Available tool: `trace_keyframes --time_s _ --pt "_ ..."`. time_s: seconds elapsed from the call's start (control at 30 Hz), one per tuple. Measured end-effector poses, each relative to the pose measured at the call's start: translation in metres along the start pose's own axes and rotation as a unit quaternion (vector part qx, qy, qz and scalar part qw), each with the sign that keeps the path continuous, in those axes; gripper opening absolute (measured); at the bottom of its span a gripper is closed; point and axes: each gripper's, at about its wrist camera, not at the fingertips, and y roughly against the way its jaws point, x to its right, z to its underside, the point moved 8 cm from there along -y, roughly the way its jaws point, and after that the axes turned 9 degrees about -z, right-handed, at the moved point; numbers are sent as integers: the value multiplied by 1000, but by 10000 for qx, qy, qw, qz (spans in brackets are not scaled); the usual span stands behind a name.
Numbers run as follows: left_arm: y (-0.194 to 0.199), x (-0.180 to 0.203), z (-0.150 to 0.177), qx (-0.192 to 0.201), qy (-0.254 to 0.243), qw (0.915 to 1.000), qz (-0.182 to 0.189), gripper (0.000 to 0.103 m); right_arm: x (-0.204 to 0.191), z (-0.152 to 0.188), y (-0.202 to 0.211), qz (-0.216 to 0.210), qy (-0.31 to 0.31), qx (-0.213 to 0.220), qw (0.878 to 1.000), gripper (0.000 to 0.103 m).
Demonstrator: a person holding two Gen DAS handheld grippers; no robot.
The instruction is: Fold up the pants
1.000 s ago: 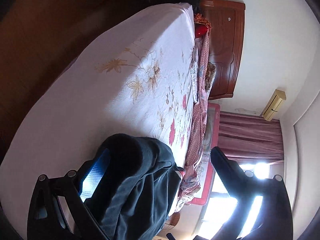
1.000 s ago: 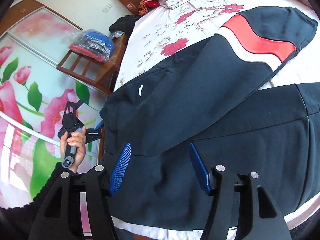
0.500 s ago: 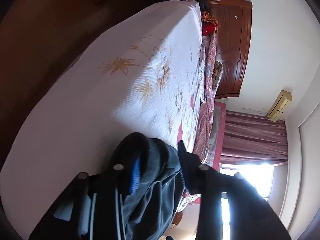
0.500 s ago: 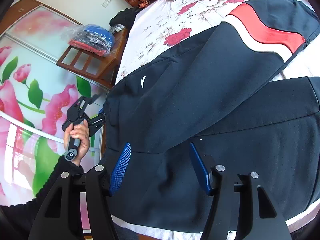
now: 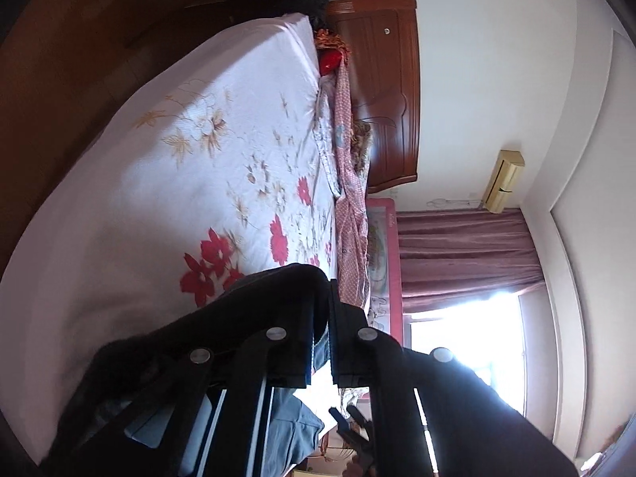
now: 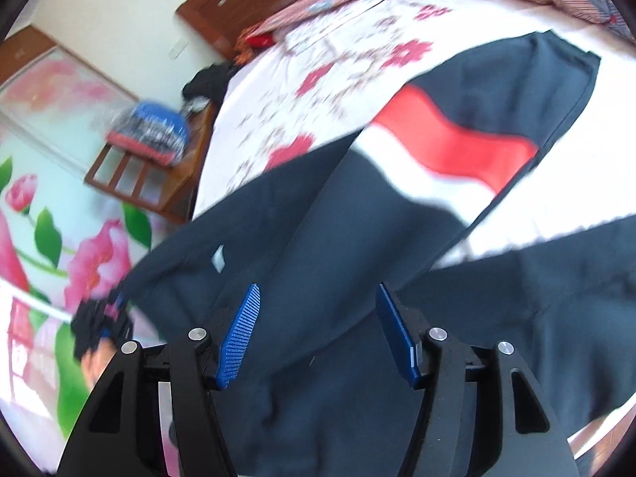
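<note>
Dark navy pants with a red and white band near one hem lie spread on the floral bed sheet. My left gripper is shut on the pants' edge, with fabric draped over its fingers. It also shows in the right wrist view at the pants' left corner. My right gripper is open and empty, just above the pants' middle.
A wooden headboard and a pink patterned quilt sit at the bed's far end. A wooden chair with a bagged blue bundle stands beside the bed. A floral wardrobe door is at the left.
My left gripper closed on the pants' edge and lifted it along the bed. My right gripper moved over the pants and stayed open.
</note>
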Motion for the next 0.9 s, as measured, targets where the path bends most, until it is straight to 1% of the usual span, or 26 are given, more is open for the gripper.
trace_keyframes --time_s 0.03,0.07,0.1,0.13,0.17,0.2,0.27,0.3,0.33,0.37,0.4,0.43,0.47,0.5,0.53,0.57,0.6,0.63,0.67,0.7,0.73,0.77,0.8,0.83,0.87,0.9 --pt "6 5 5 -21 -2 9999 109 5 12 -20 1 63 -235 52 9997 60" --pt "10 9 9 -59 8 9998 190 5 22 -39 0 39 -433 94 9990 63" --pt "16 12 12 -55 10 9998 193 5 32 -58 -3 56 -616 116 9980 74" --pt "20 15 15 -64 4 9997 247 5 46 -77 -3 297 -816 214 9960 74" --pt "22 19 17 -104 22 9994 331 5 55 -95 -7 517 -887 223 9945 74" --pt "27 22 20 -119 18 9993 355 5 61 -109 -15 578 -849 63 9947 74" --pt "33 28 23 -142 -42 9990 413 5 82 -138 -24 924 -1177 167 9886 74" --pt "35 32 24 -138 -66 9989 442 5 92 -146 -34 993 -1302 3 9865 74" --pt "38 34 25 -138 -123 9988 460 5 102 -154 -43 1069 -1494 -34 9830 74" --pt "43 34 29 -127 -168 9989 421 5 113 -162 -48 1170 -1776 64 9771 74" --pt "46 35 30 -97 -193 9991 377 4 119 -168 -57 1129 -1886 -10 9755 74" --pt "49 35 30 -77 -204 9990 395 3 124 -172 -67 1182 -1974 -93 9731 74" --pt "51 35 28 -45 -199 9990 399 2 131 -175 -69 1370 -2085 -33 9684 74" --pt "58 38 26 46 -181 9983 547 1 131 -180 -74 1393 -2032 6 9692 74" --pt "65 41 23 138 -166 9970 741 1 129 -185 -82 1426 -1892 -67 9715 74" --pt "70 43 20 249 -181 9966 767 1 132 -184 -90 1686 -1828 -275 9682 73" --pt "76 45 16 382 -292 9969 631 1 139 -185 -94 1915 -1870 -415 9626 71" --pt "79 46 13 460 -376 9968 535 1 140 -189 -100 1871 -1883 -395 9633 67" --pt "81 42 10 475 -322 9972 481 1 138 -191 -103 1758 -1868 -334 9660 50" --pt "79 34 9 432 -183 9983 338 1 139 -191 -105 1839 -1887 -341 9641 47" --pt "76 24 9 386 -92 9991 117 1 138 -190 -108 1863 -1890 -370 9634 47" --pt "73 13 9 387 -126 9990 -197 1 137 -190 -114 1818 -1910 -418 9637 47" --pt "68 1 8 343 -144 9976 -584 2 137 -188 -117 1869 -1909 -448 9626 46" --pt "63 -10 8 209 -112 9963 -832 3 137 -186 -120 1968 -1791 -522 9625 41" --pt "56 -18 8 40 -128 9953 -956 9 137 -186 -123 2001 -1718 -539 9631 22" --pt "50 -26 7 -56 -165 9929 -1176 15 139 -185 -124 1979 -1714 -554 9635 9"
